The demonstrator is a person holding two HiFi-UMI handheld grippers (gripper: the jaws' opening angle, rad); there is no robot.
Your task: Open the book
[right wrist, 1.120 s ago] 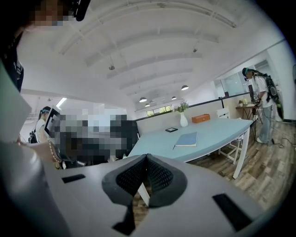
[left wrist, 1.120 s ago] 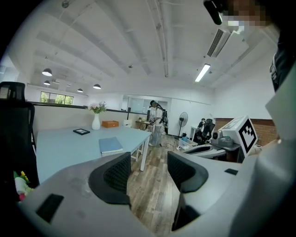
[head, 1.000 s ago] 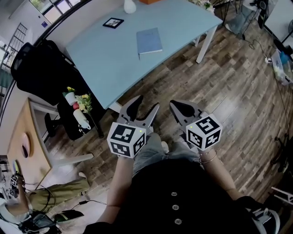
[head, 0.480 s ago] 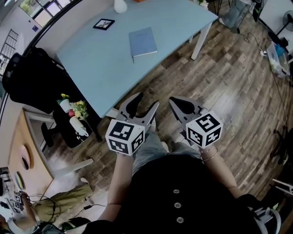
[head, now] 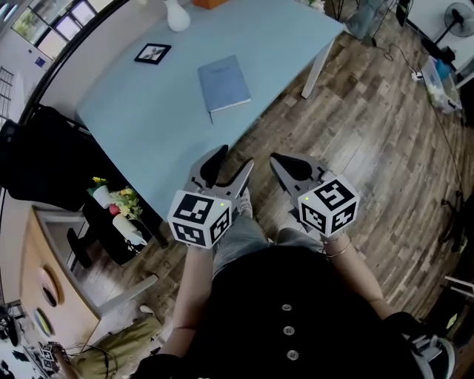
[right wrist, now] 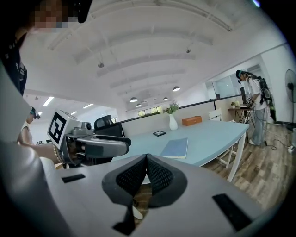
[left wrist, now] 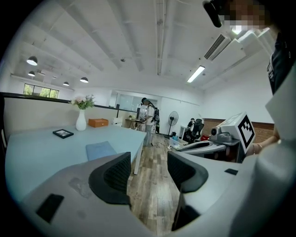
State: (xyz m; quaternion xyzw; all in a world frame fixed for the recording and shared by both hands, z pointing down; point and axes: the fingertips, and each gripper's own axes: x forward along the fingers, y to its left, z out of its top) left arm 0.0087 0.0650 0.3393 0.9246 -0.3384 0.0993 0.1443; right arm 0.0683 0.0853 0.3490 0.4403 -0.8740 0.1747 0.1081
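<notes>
I've stepped nearer the closed book (head: 224, 83) on the table (head: 141, 129), left gripper (head: 235, 158) spread empty, right gripper (head: 280, 163) clenched on nothing, neither within reach yet.

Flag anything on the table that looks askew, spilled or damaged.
Nothing stands out. The book lies flat and closed on the table, the vase stands upright behind it, and no spill or damage shows.

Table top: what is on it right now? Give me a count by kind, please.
book: 1
picture frame: 1
vase: 1
orange box: 1
Total: 4
</notes>
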